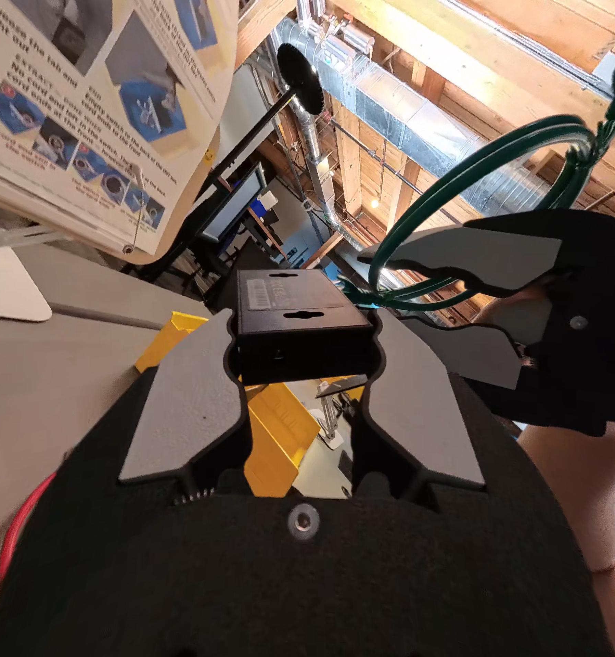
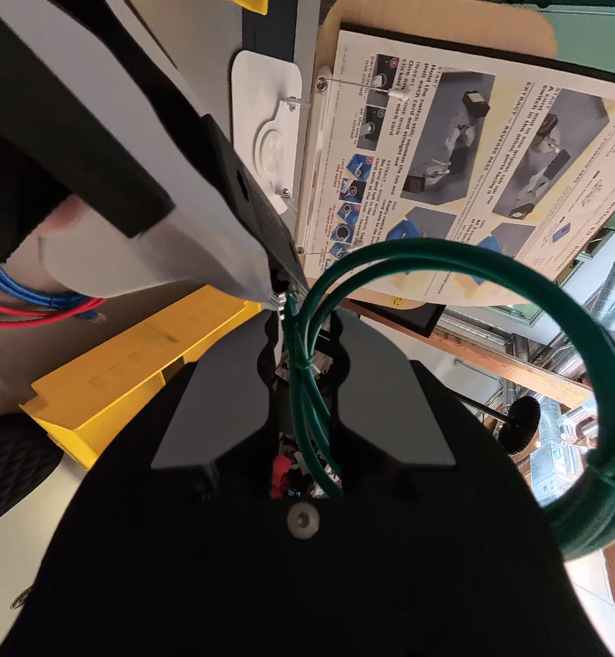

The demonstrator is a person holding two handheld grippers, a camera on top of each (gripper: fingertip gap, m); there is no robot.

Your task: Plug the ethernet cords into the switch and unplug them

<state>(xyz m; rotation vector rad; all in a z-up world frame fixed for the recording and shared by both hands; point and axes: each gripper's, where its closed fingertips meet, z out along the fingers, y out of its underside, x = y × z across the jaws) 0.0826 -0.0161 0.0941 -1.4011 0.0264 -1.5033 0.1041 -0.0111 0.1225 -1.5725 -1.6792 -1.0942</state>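
The instruction board (image 2: 458, 160), the largest thing in sight, fills the right wrist view from 12 to 3 o'clock on its white stand (image 2: 266, 142), and only its corner shows at 10 o'clock in the left wrist view. Below it lies the grey table (image 1: 50, 373) with a yellow bin (image 2: 128, 373) at 9 o'clock in the right view. The left gripper (image 1: 304, 341) is clamped on the black switch (image 1: 298, 305), held up at centre with its labelled underside toward the camera. Only the left view shows this grip whole; the right view sees that gripper edge-on from 10 o'clock, hiding most of the switch. The right gripper (image 2: 304, 341) pinches the green cord (image 2: 476, 263) near its plug, whose tip sits right at the switch's edge; whether it is seated cannot be told. The cord's coil arcs toward 3 o'clock. Only the right view shows blue and red cords (image 2: 42, 302) at 9 o'clock.
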